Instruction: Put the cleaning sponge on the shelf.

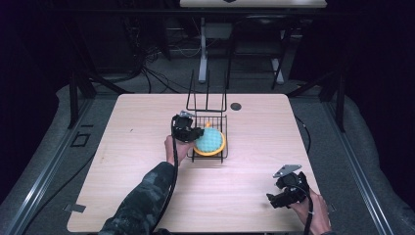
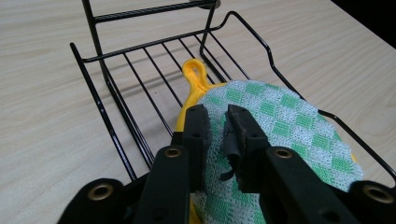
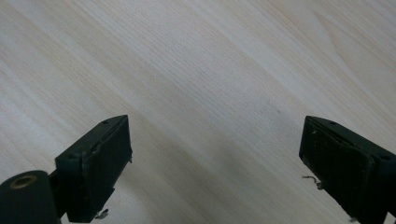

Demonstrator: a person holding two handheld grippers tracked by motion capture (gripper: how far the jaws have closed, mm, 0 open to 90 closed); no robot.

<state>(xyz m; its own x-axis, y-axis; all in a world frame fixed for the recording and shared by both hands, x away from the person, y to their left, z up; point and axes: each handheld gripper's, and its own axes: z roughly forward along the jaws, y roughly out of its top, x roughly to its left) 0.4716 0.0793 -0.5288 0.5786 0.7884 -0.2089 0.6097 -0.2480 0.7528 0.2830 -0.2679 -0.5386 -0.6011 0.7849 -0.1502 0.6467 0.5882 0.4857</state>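
Left gripper (image 2: 215,122) hovers over the green-checked potholder (image 2: 280,126) lying flat on the black wire rack (image 2: 114,126), jaws slightly apart, apparently letting go so it rests there; right gripper (image 3: 215,154) waits wide open, empty above the desk (image 3: 196,60)

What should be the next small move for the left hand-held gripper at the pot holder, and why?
Probably open a bit wider and lift away. The left hand-held gripper has its jaws slightly apart over the green checked pot holder, which already lies in the black wire rack, so it seems placed. The right hand-held gripper waits open over the table.
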